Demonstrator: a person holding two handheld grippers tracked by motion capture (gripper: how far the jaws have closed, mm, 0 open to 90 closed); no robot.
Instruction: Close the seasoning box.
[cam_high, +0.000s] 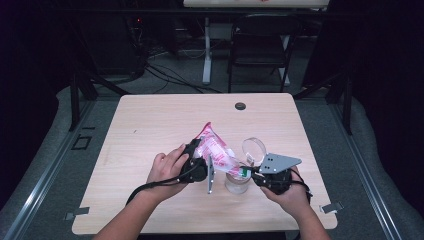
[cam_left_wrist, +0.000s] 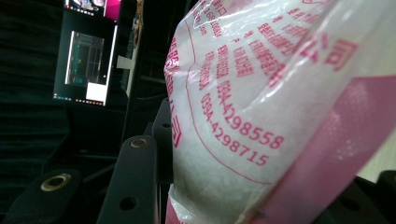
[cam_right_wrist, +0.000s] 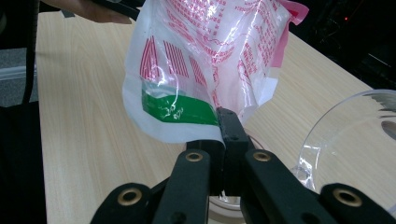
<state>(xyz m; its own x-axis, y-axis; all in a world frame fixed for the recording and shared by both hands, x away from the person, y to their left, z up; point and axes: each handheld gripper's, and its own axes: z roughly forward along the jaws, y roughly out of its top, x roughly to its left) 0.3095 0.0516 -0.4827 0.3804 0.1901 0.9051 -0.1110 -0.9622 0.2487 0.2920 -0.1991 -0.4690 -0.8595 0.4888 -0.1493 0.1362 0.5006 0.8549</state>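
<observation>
A pink-and-white plastic bag (cam_high: 216, 150) of white granules hangs tilted between both grippers above a clear glass jar (cam_high: 236, 183) on the wooden table (cam_high: 150, 130). My left gripper (cam_high: 199, 152) is shut on the bag's upper part, and the bag (cam_left_wrist: 261, 107) fills the space between its jaws in the left gripper view. My right gripper (cam_high: 246, 172) is shut on the bag's lower corner (cam_right_wrist: 187, 112) by a green label, directly over the jar's mouth (cam_right_wrist: 224, 205). The jar's clear round lid (cam_high: 254, 148) lies just behind it, also seen at the lid (cam_right_wrist: 355, 140).
A black grommet (cam_high: 240, 106) sits near the table's far edge. A dark folding chair (cam_high: 262, 45) and a white table leg (cam_high: 206, 50) stand beyond the table. Bare wood spreads to the left and the far side.
</observation>
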